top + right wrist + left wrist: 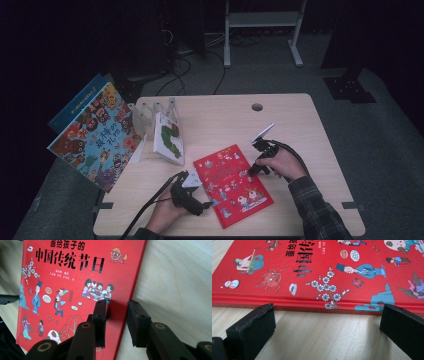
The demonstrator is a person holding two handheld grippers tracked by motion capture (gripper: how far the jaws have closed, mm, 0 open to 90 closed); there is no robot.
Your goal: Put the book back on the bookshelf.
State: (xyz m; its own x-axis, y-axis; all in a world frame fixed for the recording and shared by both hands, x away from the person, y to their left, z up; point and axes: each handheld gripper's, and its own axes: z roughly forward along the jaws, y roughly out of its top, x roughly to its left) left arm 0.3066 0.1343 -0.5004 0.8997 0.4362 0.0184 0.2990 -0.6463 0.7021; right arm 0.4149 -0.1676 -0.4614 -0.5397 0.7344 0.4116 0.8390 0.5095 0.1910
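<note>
A red picture book [232, 185] lies flat on the wooden table [300, 125], cover up, near the front edge. My left gripper [199, 192] rests on the table at the book's left side. In the left gripper view its jaws stand wide open [328, 312] just short of the book's spine [324, 302], with nothing between them. My right gripper [250, 175] is at the book's right edge, tilted down onto it. In the right gripper view its jaws [117, 303] are narrow but apart: one fingertip [101, 307] is over the red cover [70, 290], the other beside the edge.
At the table's left a clear rack [152, 112] holds a white book [167, 137]. A large colourful book [95, 135] leans out beyond the left edge, with a blue one behind it. A cable hole [257, 107] lies at the back. Dark floor surrounds the table.
</note>
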